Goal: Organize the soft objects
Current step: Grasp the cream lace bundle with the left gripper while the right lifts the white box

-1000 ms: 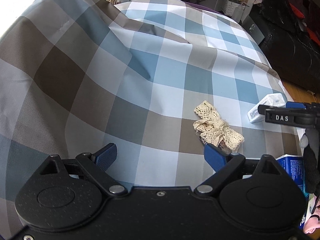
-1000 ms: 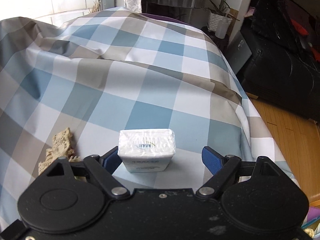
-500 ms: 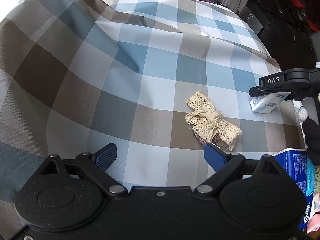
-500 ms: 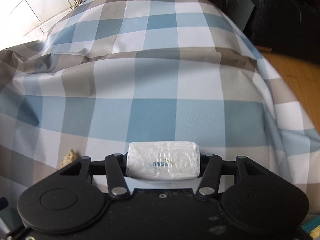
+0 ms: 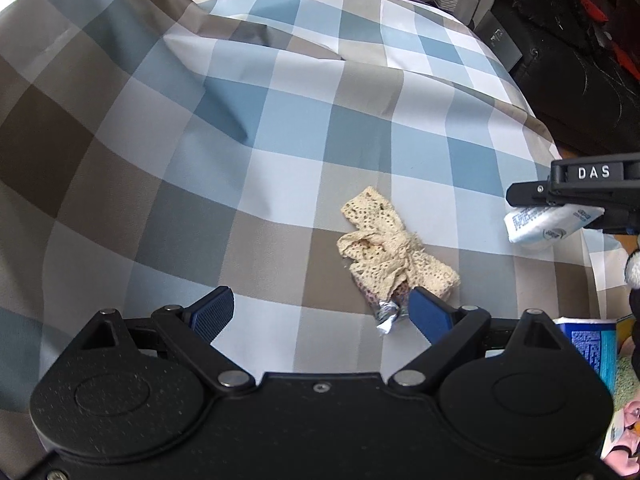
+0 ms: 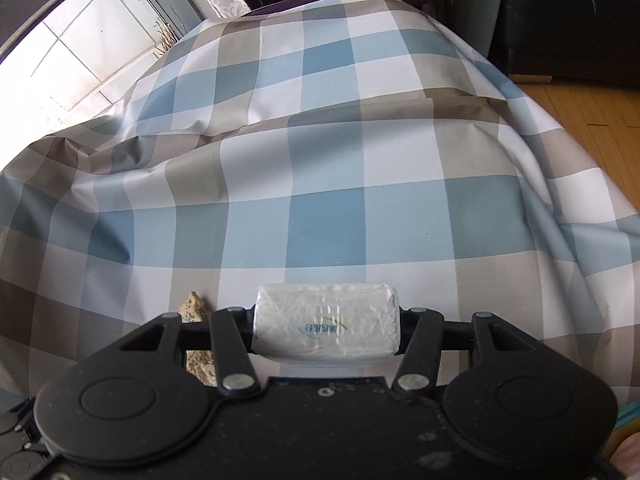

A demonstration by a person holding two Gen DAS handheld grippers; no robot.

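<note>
Step in hand: you have the tissue pack picked up and clear of the checked cloth; judging by that, the carry to wherever the soft things are being gathered comes next.
Right gripper: clamped on the tissue pack, one pad at each short end, the wrapper bulging a little between them. In the left wrist view it hangs at the far right with the pack under its jaw.
Left gripper: jaws wide apart, nothing between them, low over the cloth.
Lace piece: crumpled on a brown square, right of centre and near you; its near end sits just beside the left gripper's right finger. A bit of foil wrapper pokes out from under it.
Next move, right: keep the squeeze gentle; the pack is soft and could slip out if you tilt it.
Next move, left: shift right so the lace sits between both fingers, then lower and close on the bunched middle.
Watch for: pinching the cloth along with the lace.
</note>
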